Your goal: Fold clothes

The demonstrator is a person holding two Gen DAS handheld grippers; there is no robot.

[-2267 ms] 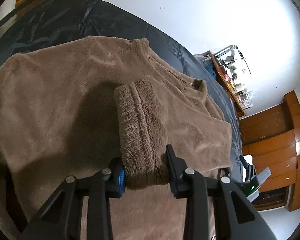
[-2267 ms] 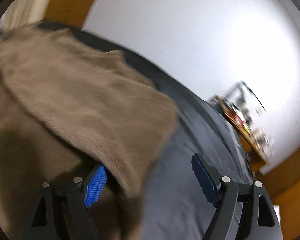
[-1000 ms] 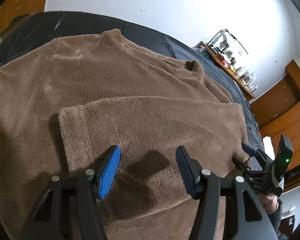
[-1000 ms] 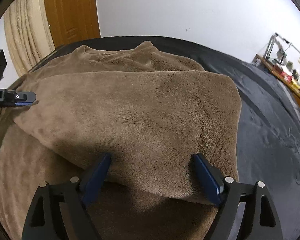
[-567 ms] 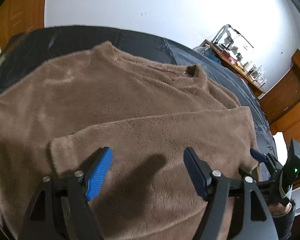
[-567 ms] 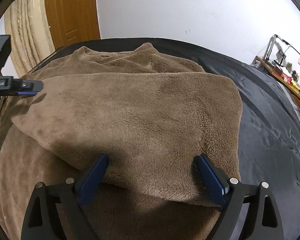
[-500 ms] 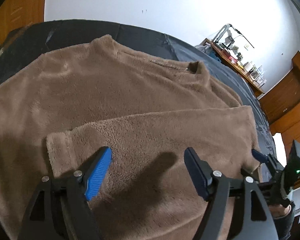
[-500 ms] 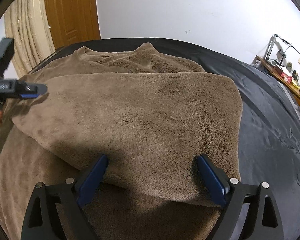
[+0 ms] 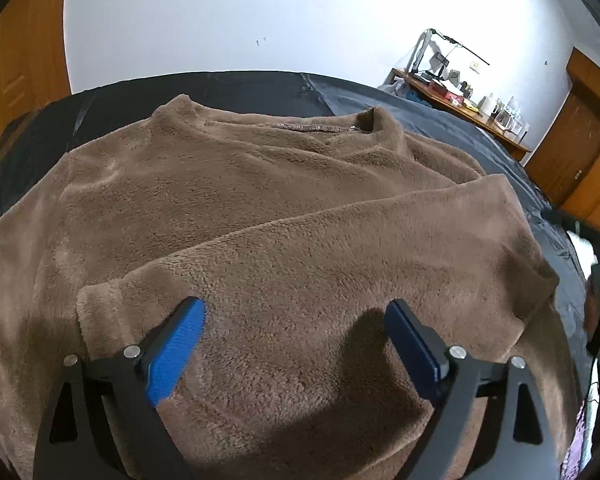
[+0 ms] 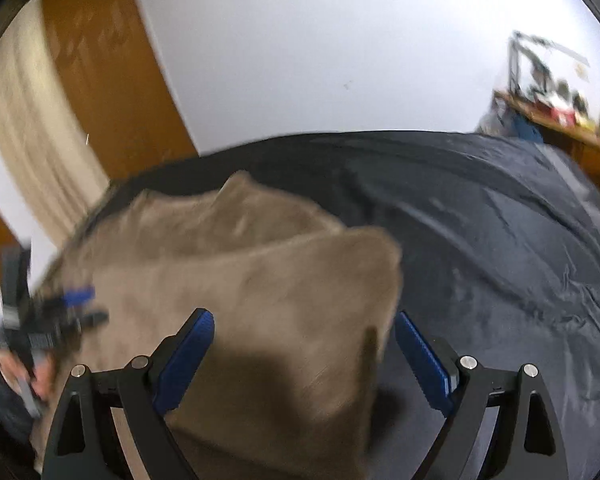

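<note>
A bed (image 9: 440, 120) covered in a dark sheet fills the lower part of both views, running back to a white wall (image 9: 260, 12). On the bed lies a brown fleece sweater (image 9: 228, 184), spread flat with its collar (image 9: 364, 124) toward the wall; it takes up the bed's left part in the right wrist view, where the sheet to its right is bare and creased. One sleeve (image 9: 340, 248) is folded across the body of the sweater, its cuff (image 9: 96, 300) toward the left edge of the sweater in the left wrist view. Beyond the bed's far right corner stands a wooden side table (image 9: 460, 100) crowded with small items too small to make out, and a wooden door (image 10: 112, 80) and a pale curtain (image 10: 32, 128) stand past the bed's left side. The left tongs (image 9: 296, 340) hover over the folded sleeve with their blue-padded jaws wide apart and nothing between them. The right tongs (image 10: 304, 352) hang over the sweater's right edge, jaws likewise spread wide and empty; that view is blurred. A hand (image 10: 28, 376) gripping the left tongs' handle shows at the sweater's left side in the right wrist view.
</note>
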